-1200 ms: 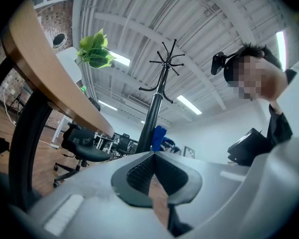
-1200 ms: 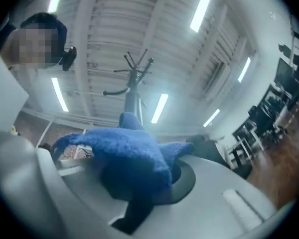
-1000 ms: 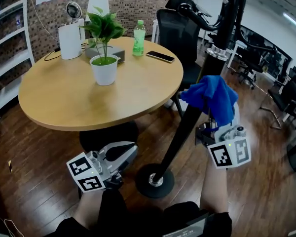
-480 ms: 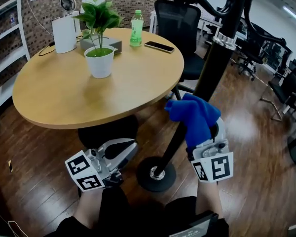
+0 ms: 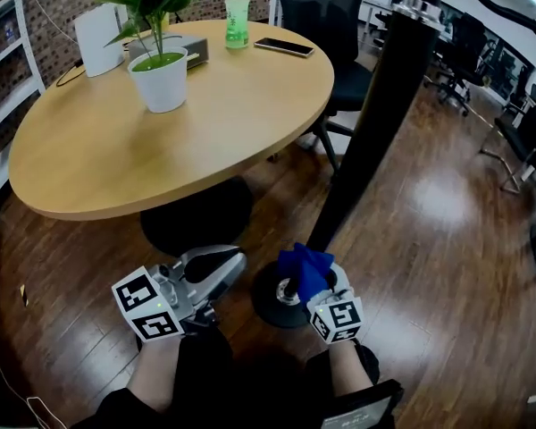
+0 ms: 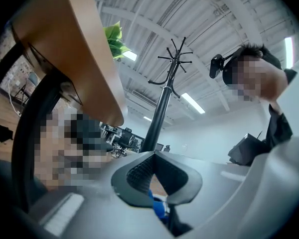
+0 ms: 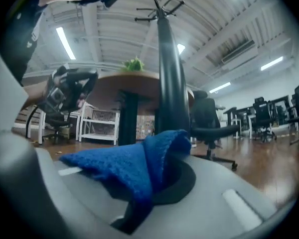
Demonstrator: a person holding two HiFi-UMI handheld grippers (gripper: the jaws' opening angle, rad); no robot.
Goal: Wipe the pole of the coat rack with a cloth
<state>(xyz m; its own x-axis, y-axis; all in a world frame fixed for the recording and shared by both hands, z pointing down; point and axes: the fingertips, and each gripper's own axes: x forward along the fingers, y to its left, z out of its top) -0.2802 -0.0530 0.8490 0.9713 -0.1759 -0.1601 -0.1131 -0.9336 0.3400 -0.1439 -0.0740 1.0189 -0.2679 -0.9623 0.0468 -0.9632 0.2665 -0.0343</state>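
Observation:
The black pole (image 5: 375, 123) of the coat rack rises from its round base (image 5: 270, 299) on the wooden floor. My right gripper (image 5: 311, 280) is shut on a blue cloth (image 5: 304, 269) and holds it against the very bottom of the pole, just above the base. In the right gripper view the cloth (image 7: 134, 166) drapes over the jaws, with the pole (image 7: 171, 83) straight ahead. My left gripper (image 5: 216, 264) hangs to the left of the base, shut, with nothing in it. The left gripper view looks up the pole (image 6: 159, 116) to its hooks.
A round wooden table (image 5: 161, 132) stands at the left with a potted plant (image 5: 156, 61), a green bottle (image 5: 237, 14) and a phone (image 5: 283, 46). A black office chair (image 5: 335, 25) is behind the pole. More chairs stand at the far right.
My right gripper has slid the blue cloth down the pole from mid-height to its foot by the base. The head view has tipped downward. The left gripper has stayed in place.

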